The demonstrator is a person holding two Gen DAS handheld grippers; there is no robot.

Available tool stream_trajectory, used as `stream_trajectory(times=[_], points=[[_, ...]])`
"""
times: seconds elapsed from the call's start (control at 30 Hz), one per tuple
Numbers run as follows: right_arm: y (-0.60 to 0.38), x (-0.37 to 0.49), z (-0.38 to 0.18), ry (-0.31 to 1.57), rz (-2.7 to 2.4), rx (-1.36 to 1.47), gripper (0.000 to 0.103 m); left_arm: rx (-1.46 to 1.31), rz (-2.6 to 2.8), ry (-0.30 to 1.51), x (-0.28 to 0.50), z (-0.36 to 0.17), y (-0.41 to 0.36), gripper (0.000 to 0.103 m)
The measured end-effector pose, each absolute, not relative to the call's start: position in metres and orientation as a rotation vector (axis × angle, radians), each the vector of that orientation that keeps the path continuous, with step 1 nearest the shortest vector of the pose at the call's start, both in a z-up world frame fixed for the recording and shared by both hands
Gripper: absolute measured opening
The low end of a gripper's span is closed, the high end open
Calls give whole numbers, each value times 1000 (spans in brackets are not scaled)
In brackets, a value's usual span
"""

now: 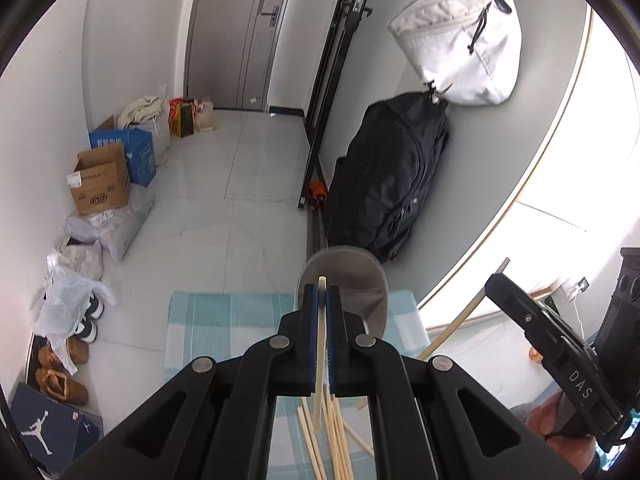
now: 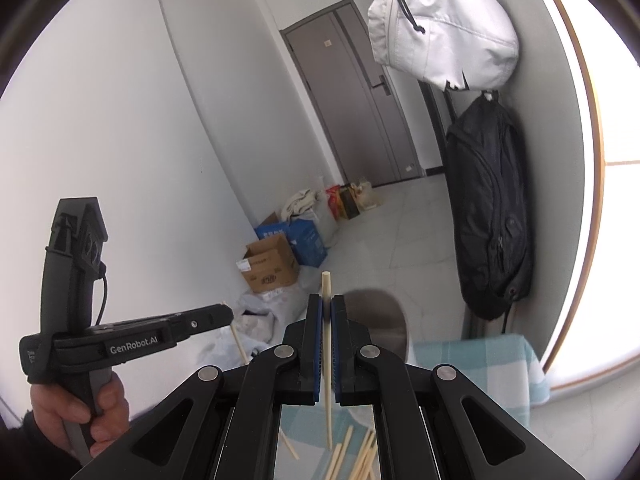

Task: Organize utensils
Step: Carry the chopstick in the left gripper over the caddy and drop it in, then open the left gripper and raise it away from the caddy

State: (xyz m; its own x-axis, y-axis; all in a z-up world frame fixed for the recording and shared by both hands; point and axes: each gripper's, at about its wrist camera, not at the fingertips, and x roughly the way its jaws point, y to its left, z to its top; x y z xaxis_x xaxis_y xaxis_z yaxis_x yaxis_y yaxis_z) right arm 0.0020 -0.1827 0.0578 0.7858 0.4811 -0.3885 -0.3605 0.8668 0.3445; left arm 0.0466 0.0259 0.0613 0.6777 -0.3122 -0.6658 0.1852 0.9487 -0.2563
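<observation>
- While both grippers each clamp one pale wooden chopstick, aim for the grey round holder cup [image 1: 352,280] standing at the far edge of the checked blue-and-white cloth [image 1: 224,320] on the tabletop.
- Left gripper [image 1: 322,300]: fingers closed on a chopstick [image 1: 320,344], stick upright, top end just past the fingertips and, in the left wrist view, lined up with the cup's mouth.
- Right gripper [image 2: 327,312]: fingers closed on its own chopstick [image 2: 327,360], top end poking above the fingertips, cup [image 2: 380,320] just right of and behind it.
- Loose pale chopsticks [image 1: 332,436] lying scattered on the cloth below both grippers, not yet gathered.
- Judged next: bring one stick over the opening at a time, keep it near vertical, lower the end inside the rim before releasing.
- Keep the two grippers well apart near the cup; likely risk of crossed sticks or tipping a light cup.
</observation>
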Motion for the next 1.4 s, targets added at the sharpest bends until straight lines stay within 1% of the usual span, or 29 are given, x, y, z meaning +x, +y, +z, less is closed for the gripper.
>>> stream_trajectory(times=[0.27,0.5,0.77,1.1,1.27,1.4], points=[[-186,39,96,439,447,251,3,-175,-297,700,80,100,17,0],[-189,77,101,428,415,255,3,-179,-301,668,108,109,12,0],[-184,110,88,425,385,232,3,-212,-276,675,137,90,14,0],[-172,125,65,463,388,172,3,-199,-286,666,145,74,9,0],[-160,126,54,484,413,124,3,-192,-296,715,144,53,11,0],[-153,127,44,519,470,138,4,-225,-330,767,146,40,17,0]])
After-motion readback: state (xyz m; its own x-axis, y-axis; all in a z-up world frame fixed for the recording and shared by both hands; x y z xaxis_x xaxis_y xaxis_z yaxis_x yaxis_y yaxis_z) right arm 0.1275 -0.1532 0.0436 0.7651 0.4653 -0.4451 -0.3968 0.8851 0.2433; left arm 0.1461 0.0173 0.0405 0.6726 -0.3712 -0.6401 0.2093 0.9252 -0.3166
